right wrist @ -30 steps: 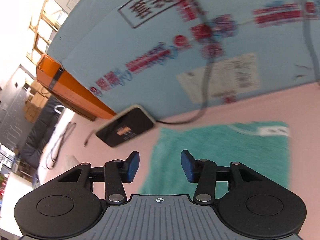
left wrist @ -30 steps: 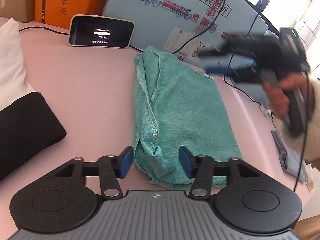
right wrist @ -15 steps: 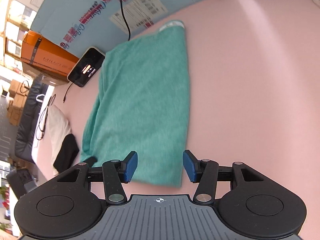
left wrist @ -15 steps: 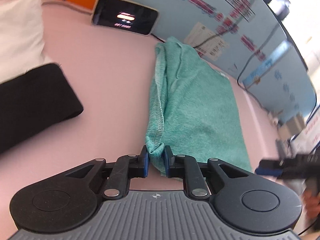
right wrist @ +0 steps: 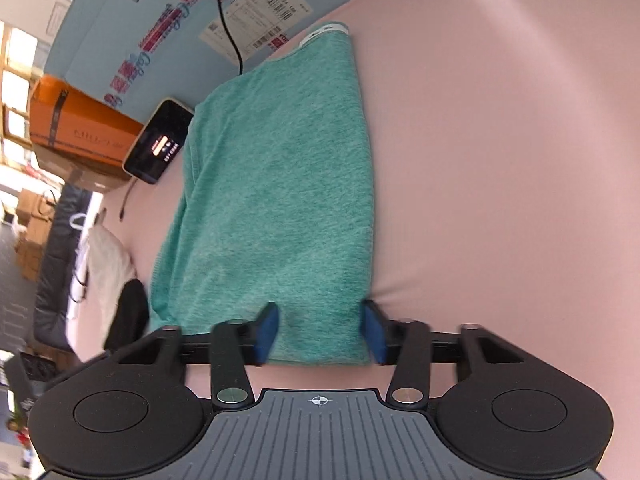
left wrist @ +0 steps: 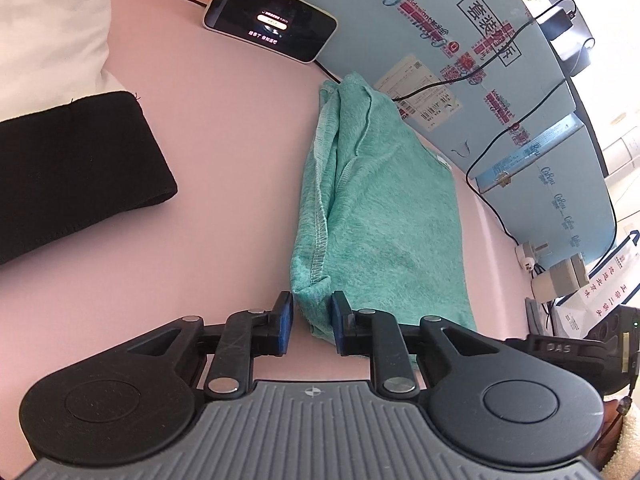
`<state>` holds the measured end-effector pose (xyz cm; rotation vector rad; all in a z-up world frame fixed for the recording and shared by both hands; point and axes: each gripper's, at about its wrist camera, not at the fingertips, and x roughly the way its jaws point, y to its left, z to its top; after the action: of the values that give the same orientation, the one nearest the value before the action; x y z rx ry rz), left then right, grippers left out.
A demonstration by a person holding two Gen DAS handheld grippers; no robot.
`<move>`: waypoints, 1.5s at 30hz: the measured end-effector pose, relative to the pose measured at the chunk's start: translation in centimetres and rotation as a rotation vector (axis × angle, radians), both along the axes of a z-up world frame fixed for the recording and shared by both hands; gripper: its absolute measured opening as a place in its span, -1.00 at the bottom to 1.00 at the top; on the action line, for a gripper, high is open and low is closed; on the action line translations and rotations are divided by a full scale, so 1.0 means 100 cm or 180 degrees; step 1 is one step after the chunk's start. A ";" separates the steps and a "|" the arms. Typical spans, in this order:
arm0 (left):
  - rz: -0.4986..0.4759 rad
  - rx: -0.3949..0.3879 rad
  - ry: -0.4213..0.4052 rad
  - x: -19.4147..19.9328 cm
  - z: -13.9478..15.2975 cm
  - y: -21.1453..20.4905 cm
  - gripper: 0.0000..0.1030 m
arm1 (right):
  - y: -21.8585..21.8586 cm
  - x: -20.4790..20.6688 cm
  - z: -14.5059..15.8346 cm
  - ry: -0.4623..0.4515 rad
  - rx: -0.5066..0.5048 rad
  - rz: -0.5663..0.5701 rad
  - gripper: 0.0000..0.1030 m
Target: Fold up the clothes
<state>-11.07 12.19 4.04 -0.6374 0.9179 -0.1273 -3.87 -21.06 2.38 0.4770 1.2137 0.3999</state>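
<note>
I see the folded teal knit garment (left wrist: 380, 216) lying flat on the pink table (left wrist: 224, 168). My left gripper (left wrist: 312, 322) pinches its near left corner; my right gripper (right wrist: 320, 332), jaws just closing, straddles the near right corner, not yet pressing.

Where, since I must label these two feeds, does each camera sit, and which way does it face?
Left wrist: on the left gripper, looking forward and down along the green garment; jaws, just closed then eased slightly, pinch its near left corner; a pale sleeve shows at the edge.
Right wrist: on the right gripper, looking down the same garment from its near right corner, which lies between open jaws that have just been closing.
Shared: the garment, pink table, lit screen.
</note>
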 end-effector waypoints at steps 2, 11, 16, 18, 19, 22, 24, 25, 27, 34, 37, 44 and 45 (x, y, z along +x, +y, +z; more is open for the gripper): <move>-0.0117 0.0024 0.0027 0.002 0.002 -0.003 -0.64 | -0.002 0.000 -0.002 0.0002 -0.0021 0.0022 -0.78; -0.0830 0.0258 0.0156 -0.019 0.018 -0.022 -0.15 | -0.033 -0.027 0.030 -0.0043 -0.0146 0.0012 -0.85; -0.0888 0.0345 0.0160 -0.026 0.026 -0.019 0.09 | -0.065 -0.060 0.028 0.0116 -0.0343 -0.0163 -0.84; -0.0892 0.0381 0.0141 -0.027 0.030 -0.017 0.17 | -0.076 -0.067 0.020 0.0200 -0.0307 -0.0324 -0.76; -0.0875 0.0402 0.0095 -0.024 0.033 -0.018 0.26 | -0.081 -0.070 0.017 0.0232 -0.0283 -0.0401 -0.73; -0.0824 0.0401 -0.0063 -0.013 0.045 -0.021 0.53 | -0.091 -0.074 0.021 0.0169 -0.0271 -0.0548 -0.70; -0.0830 0.0388 -0.0154 -0.004 0.051 -0.027 0.59 | -0.094 -0.074 0.028 0.0072 -0.0371 -0.0535 -0.70; -0.0853 0.0386 -0.0186 0.000 0.053 -0.032 0.60 | -0.097 -0.074 0.031 0.0022 -0.0399 -0.0559 -0.70; -0.0918 0.0375 -0.0228 0.008 0.056 -0.044 0.64 | -0.103 -0.072 0.036 -0.0069 -0.0456 -0.0604 -0.70; -0.1291 0.0427 -0.0286 0.034 0.057 -0.094 0.74 | -0.113 -0.069 0.059 -0.0541 -0.0992 -0.0455 -0.43; -0.1366 0.0465 -0.0307 0.044 0.057 -0.110 0.76 | -0.108 -0.067 0.068 -0.0753 -0.1333 -0.0217 -0.40; -0.1555 0.0520 -0.0377 0.067 0.055 -0.145 0.93 | -0.084 -0.050 0.079 -0.1314 -0.1709 0.0159 -0.38; -0.1577 0.0531 -0.0391 0.070 0.055 -0.150 0.93 | -0.078 -0.045 0.079 -0.1388 -0.1736 0.0165 -0.33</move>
<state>-4.09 -2.83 9.49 -0.2345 0.9410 -0.5212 -8.42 -28.87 10.27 -0.1116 0.8600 0.1871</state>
